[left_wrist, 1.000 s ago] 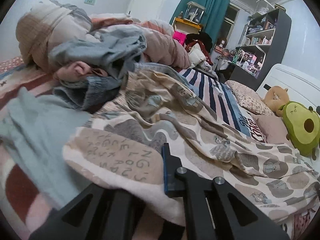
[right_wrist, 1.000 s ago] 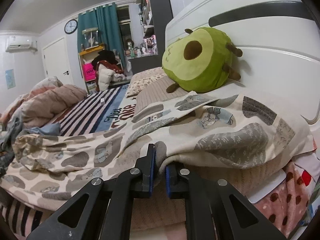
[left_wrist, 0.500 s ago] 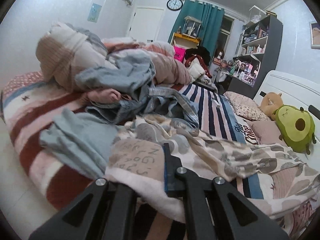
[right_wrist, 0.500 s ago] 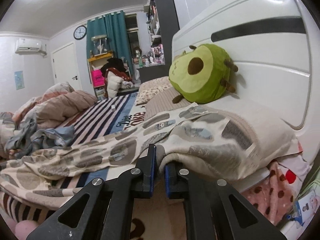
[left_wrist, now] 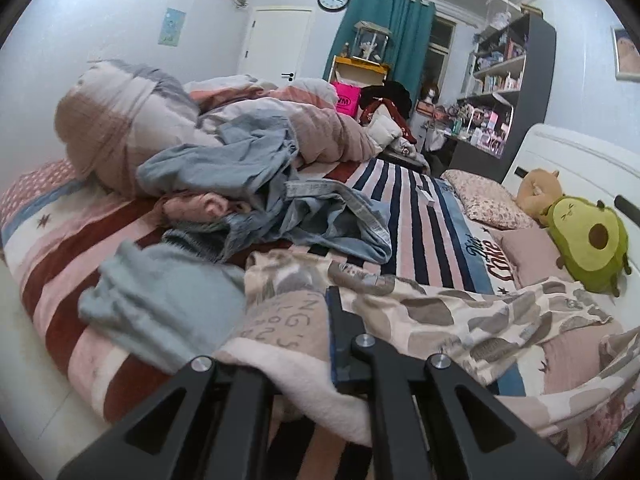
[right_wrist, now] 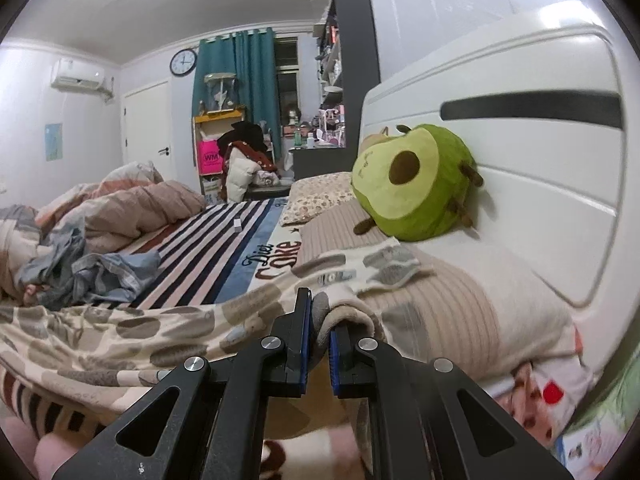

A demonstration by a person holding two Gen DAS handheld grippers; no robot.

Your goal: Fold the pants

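Observation:
The pants (left_wrist: 432,316) are cream fleece with grey-brown patches, stretched across the near edge of the striped bed. My left gripper (left_wrist: 320,320) is shut on one end of them, the fabric draped over its left finger. In the right wrist view the pants (right_wrist: 120,332) run left from my right gripper (right_wrist: 318,316), which is shut on a bunched fold of the other end beside a beige pillow (right_wrist: 440,312).
A pile of jeans and clothes (left_wrist: 280,200) and a rolled duvet (left_wrist: 132,120) lie on the far left of the bed. A light blue garment (left_wrist: 160,304) lies near the left gripper. An avocado plush (right_wrist: 412,184) leans on the white headboard (right_wrist: 540,140).
Both grippers have pulled back toward the bed's near edge with the pants, drawing them off the pillow and clothes pile. The striped blanket shows more.

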